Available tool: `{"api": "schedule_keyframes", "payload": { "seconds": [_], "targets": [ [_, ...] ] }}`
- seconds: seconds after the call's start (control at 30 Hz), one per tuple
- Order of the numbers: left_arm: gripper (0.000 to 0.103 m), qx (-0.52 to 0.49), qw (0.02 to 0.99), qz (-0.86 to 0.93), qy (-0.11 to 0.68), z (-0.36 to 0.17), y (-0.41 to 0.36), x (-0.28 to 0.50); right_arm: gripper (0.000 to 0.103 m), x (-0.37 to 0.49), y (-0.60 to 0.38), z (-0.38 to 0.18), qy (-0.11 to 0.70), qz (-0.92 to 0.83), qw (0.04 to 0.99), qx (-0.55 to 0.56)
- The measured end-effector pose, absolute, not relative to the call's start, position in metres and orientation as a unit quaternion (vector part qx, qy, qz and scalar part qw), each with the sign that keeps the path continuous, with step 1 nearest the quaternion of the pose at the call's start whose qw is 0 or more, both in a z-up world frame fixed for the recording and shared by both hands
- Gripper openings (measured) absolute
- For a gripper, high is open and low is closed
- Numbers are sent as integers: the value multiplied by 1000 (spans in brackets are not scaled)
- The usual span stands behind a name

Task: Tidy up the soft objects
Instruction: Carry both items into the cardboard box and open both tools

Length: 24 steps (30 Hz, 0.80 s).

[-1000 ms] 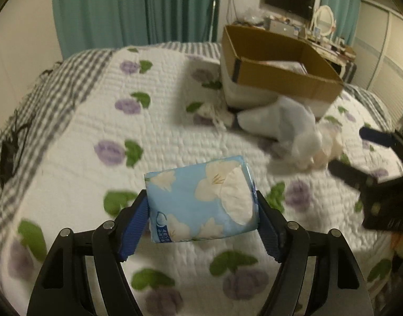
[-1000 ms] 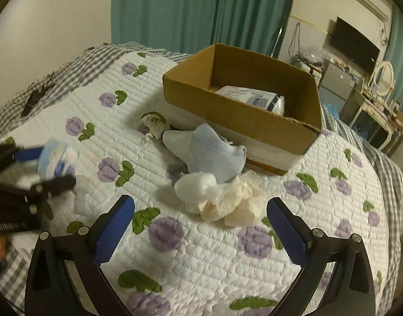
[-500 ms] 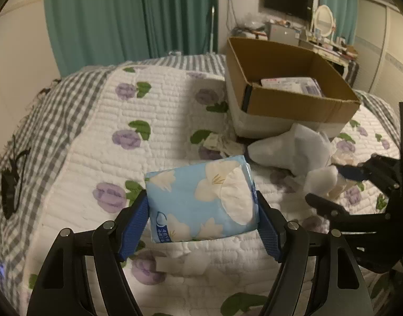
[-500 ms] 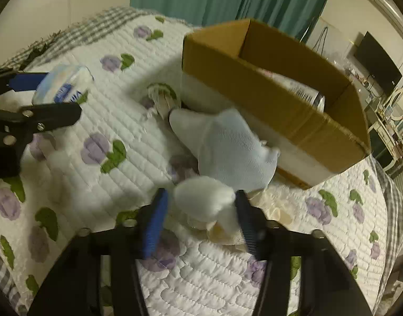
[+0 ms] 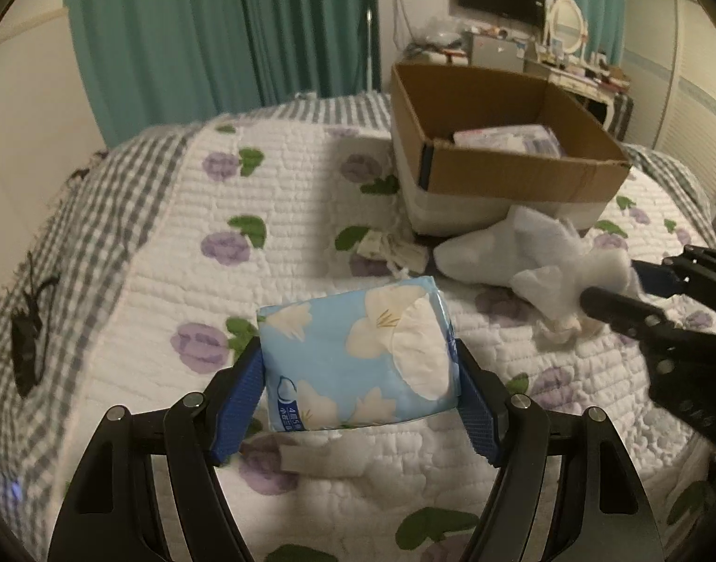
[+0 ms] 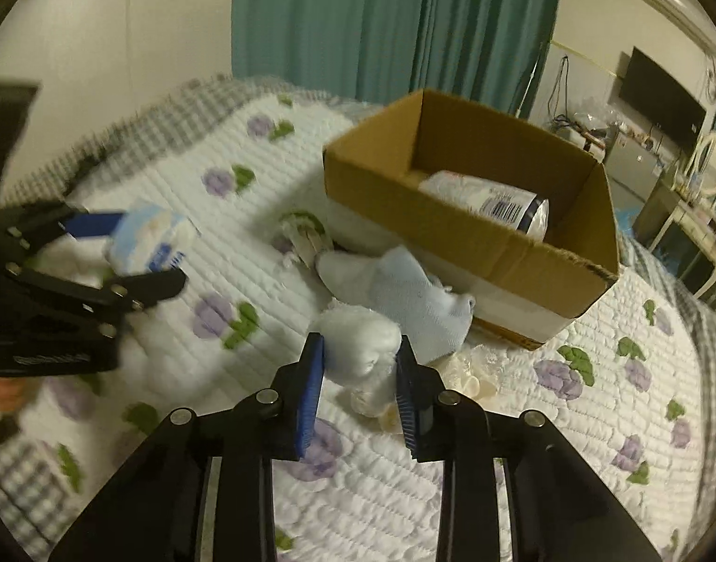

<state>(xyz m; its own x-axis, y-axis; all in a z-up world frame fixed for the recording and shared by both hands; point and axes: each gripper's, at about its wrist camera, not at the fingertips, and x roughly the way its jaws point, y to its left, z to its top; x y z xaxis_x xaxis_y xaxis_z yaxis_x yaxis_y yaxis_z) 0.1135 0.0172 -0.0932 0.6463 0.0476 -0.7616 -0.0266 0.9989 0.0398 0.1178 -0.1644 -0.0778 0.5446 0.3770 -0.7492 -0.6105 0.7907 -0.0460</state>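
My left gripper (image 5: 358, 374) is shut on a blue tissue pack (image 5: 358, 356) with white flowers, held above the quilt; it also shows in the right wrist view (image 6: 147, 241). My right gripper (image 6: 360, 365) is shut on a white fluffy cloth ball (image 6: 360, 339), seen in the left wrist view (image 5: 568, 285) too. A white and pale blue sock (image 6: 404, 295) lies beside the ball, against the open cardboard box (image 6: 451, 229). The box holds a wrapped white pack (image 6: 493, 199).
A quilted bed cover (image 5: 264, 196) with purple flowers lies under everything. A crumpled cream cloth (image 6: 465, 374) sits by the sock. A small paper scrap (image 5: 386, 248) lies near the box. A desk with a mirror (image 5: 566, 23) and TV stands behind.
My right gripper has moved in and closed on the white cloth ball, lifting it slightly. My left gripper has carried the tissue pack closer to the box.
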Motion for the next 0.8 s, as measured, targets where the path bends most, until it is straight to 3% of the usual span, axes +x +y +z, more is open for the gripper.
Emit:
{"api": "schedule_keyframes", "payload": {
  "seconds": [0.37, 0.8],
  "targets": [
    [74, 20, 928, -1, 373, -33, 12, 112, 29, 123, -193, -1, 322, 288, 899, -71],
    [74, 33, 955, -41, 291, 51, -15, 184, 29, 198, -207, 74, 261, 193, 943, -71]
  ]
}}
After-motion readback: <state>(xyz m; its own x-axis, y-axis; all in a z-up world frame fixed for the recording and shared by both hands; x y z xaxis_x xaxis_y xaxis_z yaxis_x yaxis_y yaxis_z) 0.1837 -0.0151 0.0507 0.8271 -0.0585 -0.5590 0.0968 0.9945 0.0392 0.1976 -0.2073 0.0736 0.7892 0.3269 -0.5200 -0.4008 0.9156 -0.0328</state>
